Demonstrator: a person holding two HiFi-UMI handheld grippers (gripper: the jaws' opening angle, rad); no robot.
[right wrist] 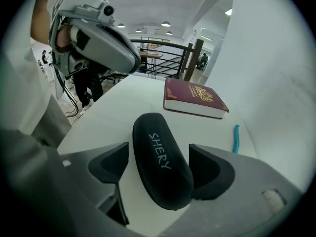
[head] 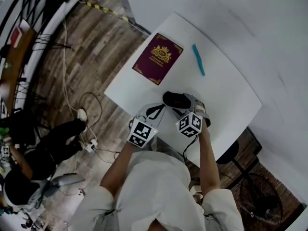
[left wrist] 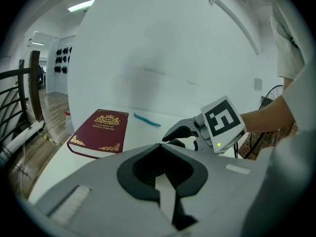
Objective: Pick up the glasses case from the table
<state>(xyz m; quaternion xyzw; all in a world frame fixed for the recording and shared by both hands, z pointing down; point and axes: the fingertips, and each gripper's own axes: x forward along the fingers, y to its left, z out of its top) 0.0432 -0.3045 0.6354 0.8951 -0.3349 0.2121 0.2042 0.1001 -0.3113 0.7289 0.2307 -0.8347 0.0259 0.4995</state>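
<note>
The black glasses case (right wrist: 157, 147), printed SHERY, lies flat on the white table (head: 226, 95) near its front edge (head: 175, 100). My right gripper (right wrist: 159, 168) points steeply down over it, open, one jaw on each long side of the case. A strip of table shows between the left pad and the case; the right pad stands close beside it. From above, the right gripper (head: 185, 106) covers the case's right end. My left gripper (head: 155, 110) hovers just left of the case, its jaws (left wrist: 159, 149) together and holding nothing.
A maroon book (head: 158, 57) lies at the table's far left, a teal pen (head: 198, 59) to its right. A white wall runs behind the table. Cables (head: 86, 105) trail on the wooden floor at left, where a person (head: 43, 153) sits. A fan (head: 260, 196) stands lower right.
</note>
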